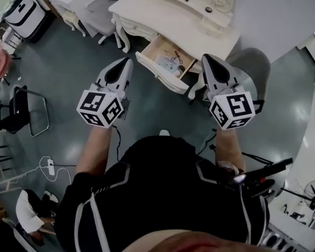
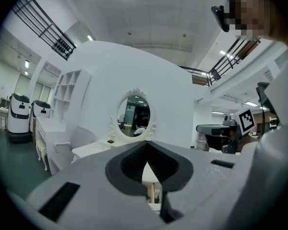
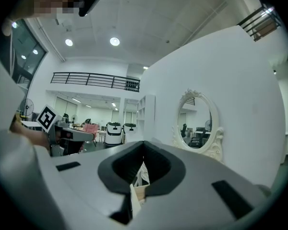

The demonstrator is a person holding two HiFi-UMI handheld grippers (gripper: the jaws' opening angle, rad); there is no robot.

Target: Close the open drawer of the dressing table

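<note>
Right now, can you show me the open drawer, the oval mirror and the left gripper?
Open drawer (image 1: 161, 74): head view, on its white front panel.
Oval mirror (image 2: 133, 116): left gripper view, on the middle of the glass.
Left gripper (image 1: 127, 62): head view, at the tip where its jaws meet.

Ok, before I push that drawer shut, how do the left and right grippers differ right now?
The left gripper hangs over floor left of the open drawer; the right gripper hangs right of it, over the grey stool. The left gripper view has the mirror near centre; the right gripper view has it off right. Both have fingers together, empty, and neither touches the drawer.
</note>
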